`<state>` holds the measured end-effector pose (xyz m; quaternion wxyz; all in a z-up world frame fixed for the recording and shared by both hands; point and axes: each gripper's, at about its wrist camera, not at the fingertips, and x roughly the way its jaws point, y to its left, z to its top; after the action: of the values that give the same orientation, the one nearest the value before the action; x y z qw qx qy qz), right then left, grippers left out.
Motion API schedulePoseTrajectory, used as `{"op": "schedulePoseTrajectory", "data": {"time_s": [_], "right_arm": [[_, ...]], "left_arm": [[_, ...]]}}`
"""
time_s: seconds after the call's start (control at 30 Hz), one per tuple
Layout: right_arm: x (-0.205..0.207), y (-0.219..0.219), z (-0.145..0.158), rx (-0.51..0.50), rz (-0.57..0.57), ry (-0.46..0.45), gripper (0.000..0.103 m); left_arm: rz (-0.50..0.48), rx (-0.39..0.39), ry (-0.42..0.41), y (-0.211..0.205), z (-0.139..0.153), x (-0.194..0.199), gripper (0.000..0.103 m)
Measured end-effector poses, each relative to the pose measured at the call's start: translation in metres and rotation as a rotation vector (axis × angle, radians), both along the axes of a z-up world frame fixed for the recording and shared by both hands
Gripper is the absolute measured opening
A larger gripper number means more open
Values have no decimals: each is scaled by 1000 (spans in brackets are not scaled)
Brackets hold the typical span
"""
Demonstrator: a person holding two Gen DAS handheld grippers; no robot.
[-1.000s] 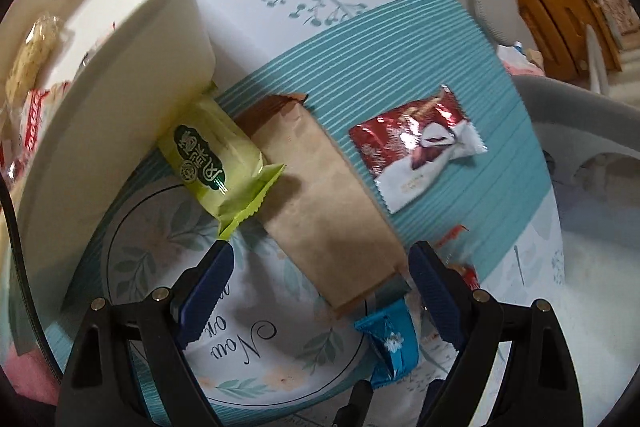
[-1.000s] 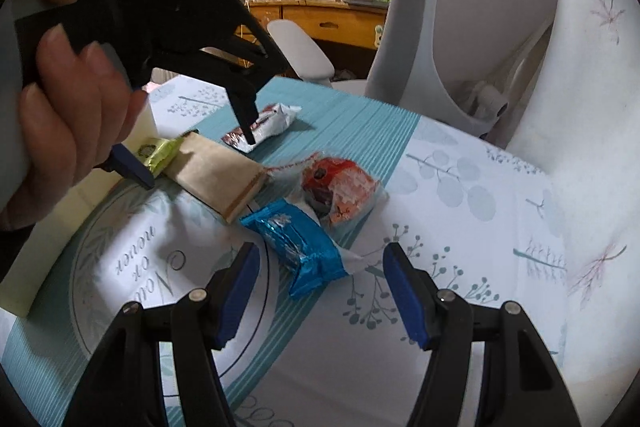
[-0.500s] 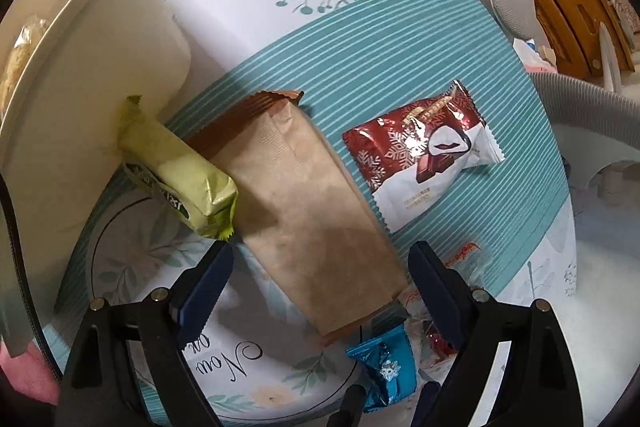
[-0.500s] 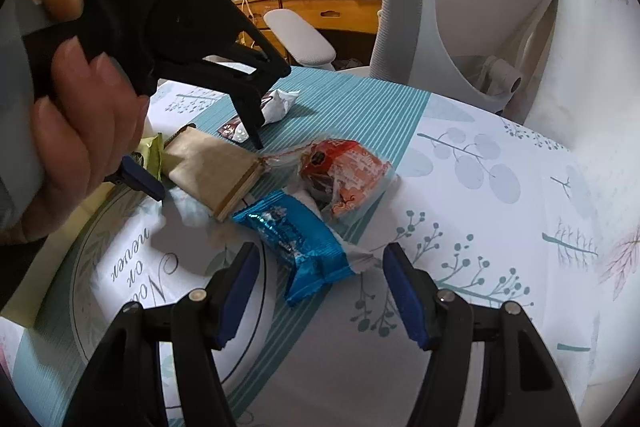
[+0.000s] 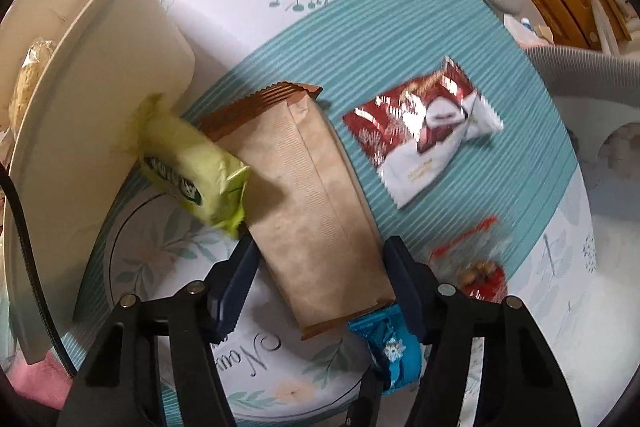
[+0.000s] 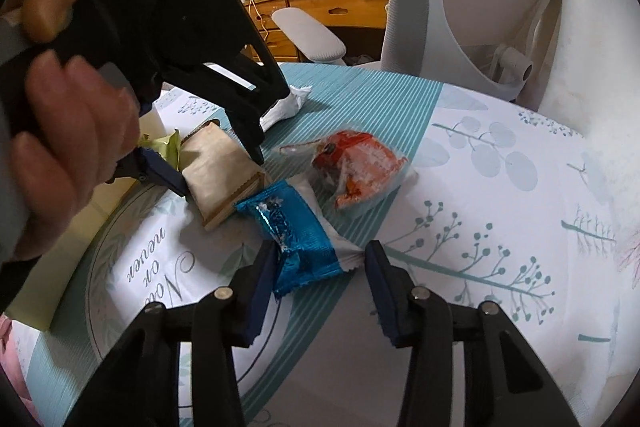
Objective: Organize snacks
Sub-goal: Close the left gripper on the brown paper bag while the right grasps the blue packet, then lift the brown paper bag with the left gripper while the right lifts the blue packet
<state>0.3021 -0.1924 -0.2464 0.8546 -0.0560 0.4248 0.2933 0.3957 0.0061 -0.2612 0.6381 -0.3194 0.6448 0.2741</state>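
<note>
A brown paper-wrapped snack bar (image 5: 312, 207) lies on the patterned tablecloth. My left gripper (image 5: 320, 279) points down over its near end; its jaws are closing, with the bar between them and the pads close beside its long edges. From the right wrist view the same gripper (image 6: 218, 171) straddles the bar (image 6: 216, 167), held by a hand (image 6: 72, 147). My right gripper (image 6: 316, 267) is closing around a blue foil packet (image 6: 296, 227), whose wrapper edges reach the pads. A green packet (image 5: 192, 171) leans on the cream bin (image 5: 100, 107).
A red-and-white packet (image 5: 420, 139) lies on the teal stripe beyond the bar. An orange snack in clear wrap (image 6: 356, 167) sits just past the blue packet. A grey office chair (image 6: 460, 7) stands behind the table edge. The bin holds other snacks.
Both grippers' jaws have narrowed, the left around the brown bar, the right around the blue packet. The left gripper has slid along the bar. The green packet has tipped onto its side against the bin.
</note>
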Motion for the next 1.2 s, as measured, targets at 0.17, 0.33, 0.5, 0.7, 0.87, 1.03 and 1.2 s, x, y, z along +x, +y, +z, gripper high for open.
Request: {"op": "schedulePoseTrajectory", "data": {"time_s": [0.17, 0.33, 0.5, 0.7, 0.87, 1.03, 1.2], "right_arm": [[-8, -2, 2, -18, -2, 28, 43], [-16, -10, 7, -55, -41, 74, 42], [-31, -21, 11, -84, -113, 142, 41], [-56, -36, 21, -26, -186, 274, 41], [-76, -47, 30, 13, -252, 355, 40], [-91, -57, 41, 85, -291, 374, 40], [-99, -61, 48, 101, -310, 360, 40]], "left_arm": [[-27, -31, 27, -9, -5, -8, 63], [-77, -36, 58, -20, 1, -21, 62], [-172, -67, 50, -40, 15, -28, 57], [-290, -55, 33, -71, 51, -41, 8], [-376, -95, 10, -85, 76, -48, 8], [-381, -100, -11, -58, 93, -79, 8], [-448, -102, -47, -50, 92, -91, 26]]}}
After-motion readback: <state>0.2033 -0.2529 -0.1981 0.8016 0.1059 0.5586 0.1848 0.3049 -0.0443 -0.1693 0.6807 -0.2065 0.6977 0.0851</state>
